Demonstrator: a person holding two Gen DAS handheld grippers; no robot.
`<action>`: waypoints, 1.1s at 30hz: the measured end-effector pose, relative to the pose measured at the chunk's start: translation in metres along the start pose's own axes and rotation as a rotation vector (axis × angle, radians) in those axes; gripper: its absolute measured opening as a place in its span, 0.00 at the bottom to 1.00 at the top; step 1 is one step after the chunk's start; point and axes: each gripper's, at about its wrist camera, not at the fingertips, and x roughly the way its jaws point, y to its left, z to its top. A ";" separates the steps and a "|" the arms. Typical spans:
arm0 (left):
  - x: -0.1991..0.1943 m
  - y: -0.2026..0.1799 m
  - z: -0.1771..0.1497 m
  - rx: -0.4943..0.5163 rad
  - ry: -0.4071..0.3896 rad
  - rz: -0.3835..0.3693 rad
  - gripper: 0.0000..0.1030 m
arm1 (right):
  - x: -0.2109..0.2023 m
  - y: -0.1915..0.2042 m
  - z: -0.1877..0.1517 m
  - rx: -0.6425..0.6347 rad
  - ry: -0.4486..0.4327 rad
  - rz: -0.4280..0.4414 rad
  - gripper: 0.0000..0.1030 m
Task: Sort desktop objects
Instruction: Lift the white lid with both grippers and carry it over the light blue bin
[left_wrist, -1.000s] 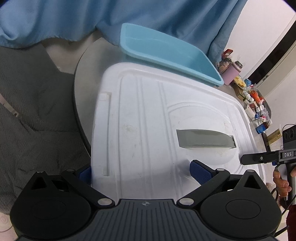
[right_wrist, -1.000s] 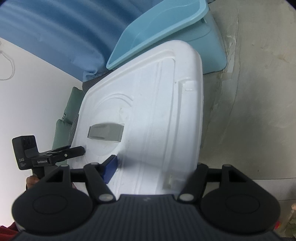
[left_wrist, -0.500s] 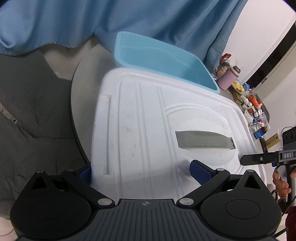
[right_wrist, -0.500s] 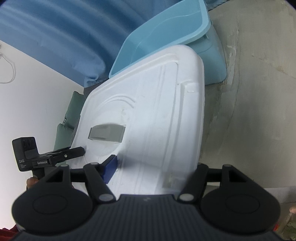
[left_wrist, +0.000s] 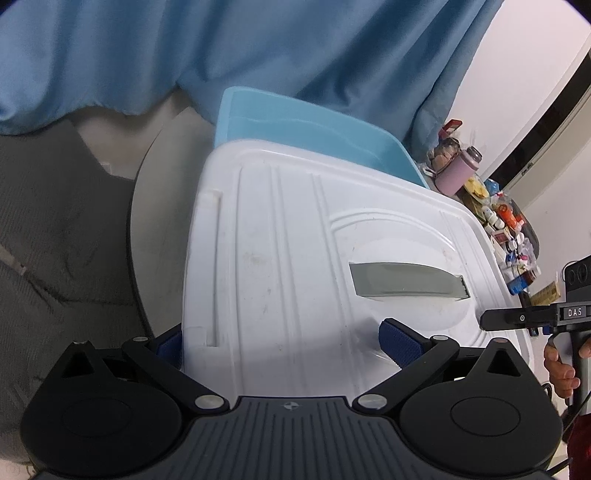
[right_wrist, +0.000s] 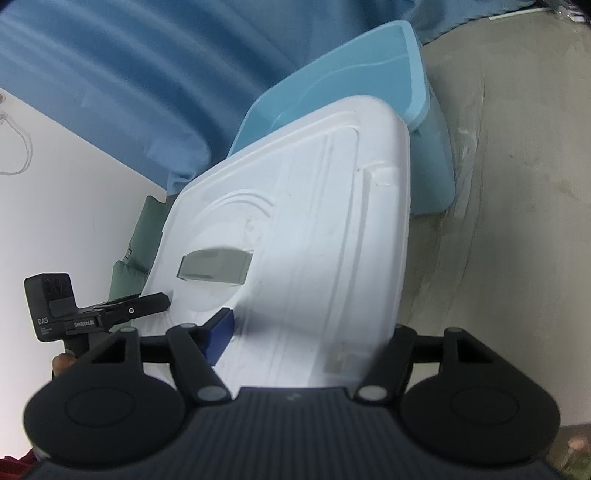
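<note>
The white lid (left_wrist: 295, 258) was carried between both grippers, tilted, in front of the light blue tub (left_wrist: 314, 129). In both wrist views the far edge of the lid overlapped the near rim of the tub; whether the two touched could not be determined.

The left gripper (left_wrist: 284, 343) straddled the near left part of the lid. One blue pad (left_wrist: 400, 341) lay on the top face of the lid, just near of the grey recessed handle (left_wrist: 406, 284). The other blue pad (left_wrist: 170, 343) sat against the left edge of the lid. The jaws stood moderately wide and gripped the lid.

The right gripper (right_wrist: 314, 339) straddled the opposite corner. One blue pad (right_wrist: 221, 336) pressed on the top face, near of the handle. The other finger (right_wrist: 402, 350) ran past the right edge of the lid, with its pad hidden. The jaws stood at a medium width, closed on the lid.

Each wrist view showed the other gripper beside the lid, with a hand (left_wrist: 561, 369) around its grip.

A blue curtain (left_wrist: 258, 55) hung beyond the tub. A cluttered shelf (left_wrist: 506, 236) with a pink bottle (left_wrist: 458, 170) stood at the far right. The tub rested on a grey surface (right_wrist: 517, 184).
</note>
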 end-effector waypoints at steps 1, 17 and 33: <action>0.003 -0.001 0.005 0.001 -0.001 0.001 1.00 | -0.001 -0.002 0.004 0.000 -0.001 0.001 0.66; 0.048 -0.022 0.079 -0.011 -0.030 0.049 1.00 | 0.022 -0.020 0.088 -0.027 0.014 0.042 0.67; 0.076 -0.014 0.148 -0.001 -0.016 0.055 1.00 | 0.026 -0.031 0.135 -0.006 -0.011 0.054 0.67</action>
